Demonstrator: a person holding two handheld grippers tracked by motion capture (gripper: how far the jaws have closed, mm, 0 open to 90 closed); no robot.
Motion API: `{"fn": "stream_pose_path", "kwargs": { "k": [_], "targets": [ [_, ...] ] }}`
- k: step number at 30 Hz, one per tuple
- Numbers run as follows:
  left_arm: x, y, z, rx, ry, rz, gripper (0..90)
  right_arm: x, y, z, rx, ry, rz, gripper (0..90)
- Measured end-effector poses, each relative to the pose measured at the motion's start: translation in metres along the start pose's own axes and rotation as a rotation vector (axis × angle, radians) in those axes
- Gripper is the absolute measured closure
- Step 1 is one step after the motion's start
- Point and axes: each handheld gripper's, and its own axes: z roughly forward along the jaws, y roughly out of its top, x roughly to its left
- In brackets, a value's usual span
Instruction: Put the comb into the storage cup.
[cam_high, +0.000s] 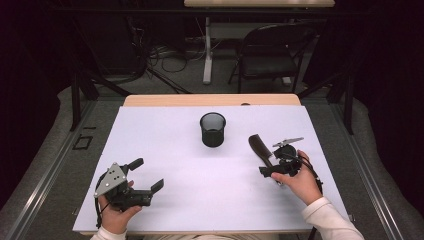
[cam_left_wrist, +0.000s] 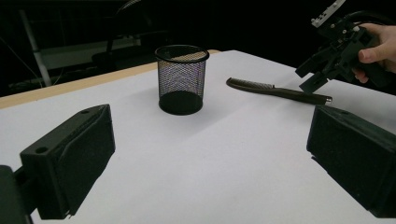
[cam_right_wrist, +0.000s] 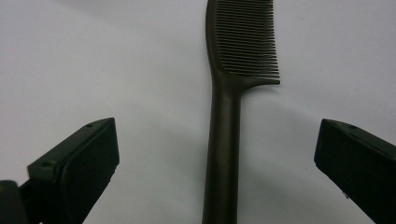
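The dark comb (cam_right_wrist: 224, 121) lies flat on the white tabletop (cam_high: 175, 150), to the right of the mesh pencil cup (cam_high: 213, 129) and a little nearer the person. In the high view its long axis runs nearly straight away from the person, leaning slightly left: the toothed head is the far end, closest to the cup, and the handle end points back toward the right hand (cam_high: 299, 182). In the right gripper view the teeth face the right side of the picture and the handle runs down the middle, between the two black jaws.

The right tongs (cam_high: 268, 170) hover over the handle end with jaws spread wide on either side of it; neither pad touches the comb. The left tongs (cam_high: 148, 174) rest well to the left of the cup, near the tabletop's front edge, also spread apart with nothing between them.

The cup stands upright, round and black, apart from the comb. The tabletop is a plain white sheet with a strip of light wood (cam_high: 210, 100) along its far edge. Beyond it, on a grey floor, stand a dark folding chair (cam_high: 270, 55) and a tangle of cables (cam_high: 160, 55), with dark curtains at both sides.
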Motion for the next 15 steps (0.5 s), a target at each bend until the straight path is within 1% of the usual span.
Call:
{"fn": "stream_pose_path", "kwargs": {
  "k": [4, 5, 7, 10, 12, 13, 14, 15],
  "targets": [
    [0.0, 0.0, 0.0, -0.001, 0.0, 0.0, 1.0, 0.0, 0.002, 0.001, 0.015, -0.002, -0.004, 0.0],
    [0.0, 0.0, 0.0, 0.0, 0.0, 0.0, 1.0, 0.0, 0.004, 0.001, 0.032, -0.008, -0.012, 0.0],
    [0.0, 0.0, 0.0, 0.0, 0.0, -0.001, 1.0, 0.0, 0.005, 0.001, 0.035, -0.007, -0.016, 0.0],
    [0.0, 0.0, 0.0, 0.0, -0.001, 0.0, 1.0, 0.0, 0.009, 0.002, 0.066, -0.013, -0.027, 0.3],
    [0.0, 0.0, 0.0, 0.0, -0.001, -0.001, 1.0, 0.0, 0.01, 0.003, 0.074, -0.016, -0.021, 0.7],
    [0.0, 0.0, 0.0, -0.001, -0.001, -0.001, 1.0, -0.001, 0.012, 0.003, 0.078, -0.015, -0.031, 1.3],
    [0.0, 0.0, 0.0, -0.001, 0.0, -0.001, 1.0, -0.001, 0.013, 0.003, 0.086, -0.018, -0.03, 1.6],
    [0.0, 0.0, 0.0, -0.001, -0.001, -0.001, 1.0, -0.002, 0.014, 0.003, 0.084, -0.019, -0.03, 1.6]
  ]
}}
